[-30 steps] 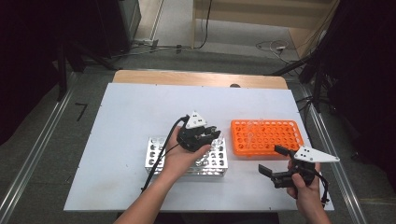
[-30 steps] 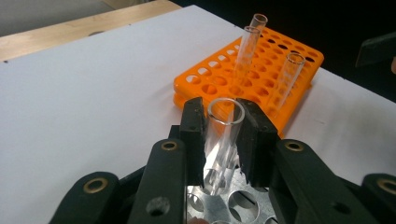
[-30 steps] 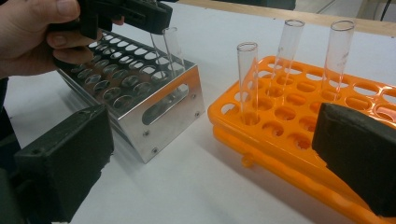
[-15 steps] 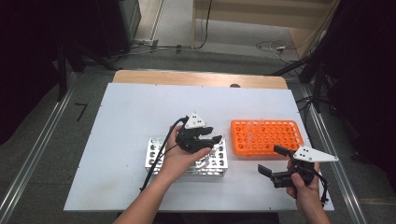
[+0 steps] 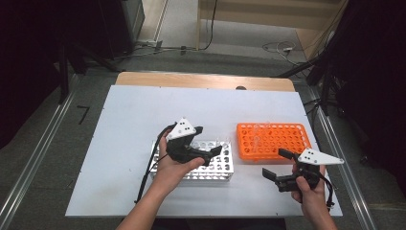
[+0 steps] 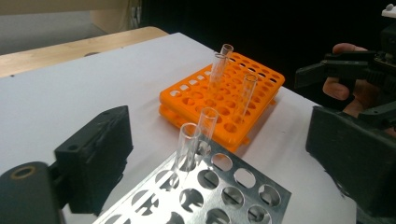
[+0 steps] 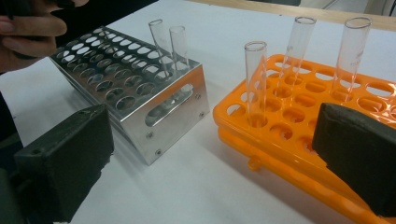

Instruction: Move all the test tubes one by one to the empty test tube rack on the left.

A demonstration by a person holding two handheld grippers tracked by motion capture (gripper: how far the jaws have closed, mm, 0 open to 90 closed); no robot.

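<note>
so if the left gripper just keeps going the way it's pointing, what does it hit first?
Probably the two clear glass tubes standing in the silver metal rack, dead ahead between the left gripper's open jaws; the orange plastic rack lies beyond. Depth is uncertain.

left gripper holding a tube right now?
No: in the left gripper view the left gripper stands open with nothing pressed between its pads, two glass tubes standing in the metal rack.

No readable text, label, brand, number or sign appeared on any surface in the high view or in the left and right gripper views.
</note>
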